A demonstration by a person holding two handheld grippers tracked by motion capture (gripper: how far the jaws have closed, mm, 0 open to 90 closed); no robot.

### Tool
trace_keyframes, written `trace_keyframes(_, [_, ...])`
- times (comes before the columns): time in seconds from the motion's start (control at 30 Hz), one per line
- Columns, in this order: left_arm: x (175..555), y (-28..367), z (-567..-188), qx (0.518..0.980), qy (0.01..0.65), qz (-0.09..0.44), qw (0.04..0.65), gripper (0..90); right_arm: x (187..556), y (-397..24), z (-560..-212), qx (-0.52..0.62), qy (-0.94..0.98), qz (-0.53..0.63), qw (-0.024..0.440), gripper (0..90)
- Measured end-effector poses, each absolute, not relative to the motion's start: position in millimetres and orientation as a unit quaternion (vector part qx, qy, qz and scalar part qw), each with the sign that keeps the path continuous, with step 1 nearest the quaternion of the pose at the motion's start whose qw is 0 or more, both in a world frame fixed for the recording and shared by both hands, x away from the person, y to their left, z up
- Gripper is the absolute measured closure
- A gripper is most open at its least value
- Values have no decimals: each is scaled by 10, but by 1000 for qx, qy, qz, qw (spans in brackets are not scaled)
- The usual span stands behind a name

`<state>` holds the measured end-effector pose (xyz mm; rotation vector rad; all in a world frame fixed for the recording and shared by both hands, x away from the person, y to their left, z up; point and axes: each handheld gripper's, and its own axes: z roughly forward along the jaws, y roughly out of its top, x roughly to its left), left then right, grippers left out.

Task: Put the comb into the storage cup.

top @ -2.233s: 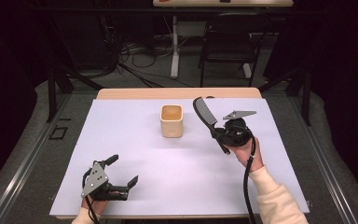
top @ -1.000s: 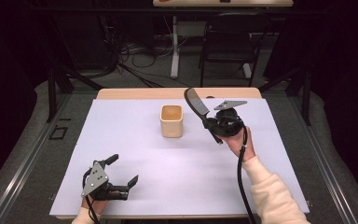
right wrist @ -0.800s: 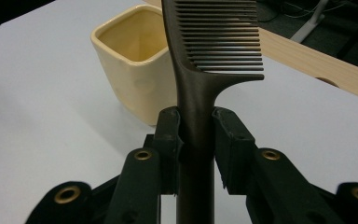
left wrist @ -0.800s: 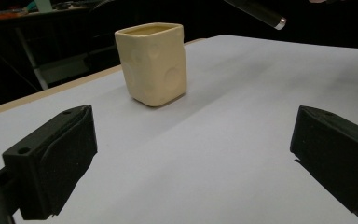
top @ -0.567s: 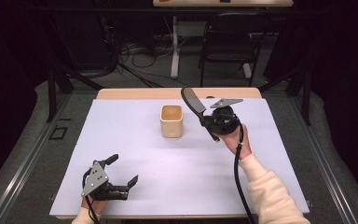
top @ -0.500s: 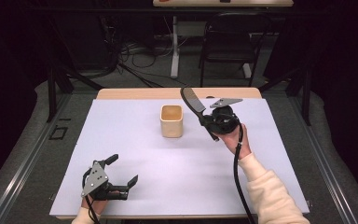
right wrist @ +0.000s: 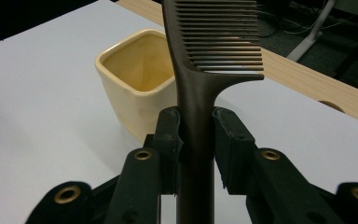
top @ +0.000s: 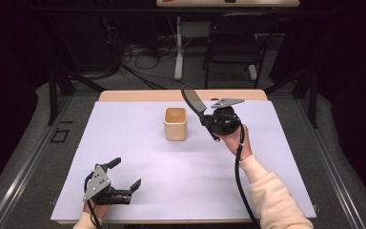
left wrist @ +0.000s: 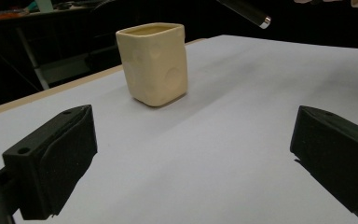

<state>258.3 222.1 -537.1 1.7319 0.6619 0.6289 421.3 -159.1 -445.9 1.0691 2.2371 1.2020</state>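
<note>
Comb (right wrist: 200, 70) clamped by its handle between the jaws of the right gripper (right wrist: 198, 140), toothed end raised and tilted toward the cup (top: 175, 123); in the high view the comb (top: 192, 100) hangs above the table just right of the cup, not touching it. Right hand (top: 233, 138) holds the gripper lifted off the white table cover (top: 267, 157), sleeve coming in from the lower right. Left gripper (top: 119, 183) rests low at the near left corner, jaws spread wide with nothing between them, well apart from the cup (left wrist: 153, 63). Chair (top: 236, 47) stands behind the table.
</note>
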Motion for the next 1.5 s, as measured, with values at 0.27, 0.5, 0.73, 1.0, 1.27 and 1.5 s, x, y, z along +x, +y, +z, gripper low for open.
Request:
trace_keyframes(0.27, [2582,2223,-5372,733,282,267,559,4,4238,-1536,-4451,372,795,436,200,723])
trace_keyframes(0.5, [2584,2224,-5372,733,282,267,559,4,4259,-1508,-4435,371,791,441,207,723])
trace_keyframes(0.73, [2583,2226,-5370,733,282,268,558,4,4297,-1468,-4424,371,786,447,210,723])
trace_keyframes(1.0, [2585,2230,-5370,733,282,267,559,4,4332,-1416,-4410,367,784,454,214,723])
trace_keyframes(1.27, [2585,2230,-5370,733,282,266,559,4,4364,-1377,-4396,365,780,457,221,723])
trace_keyframes(1.5, [2585,2231,-5371,732,283,266,560,4,4393,-1350,-4387,365,778,460,224,723])
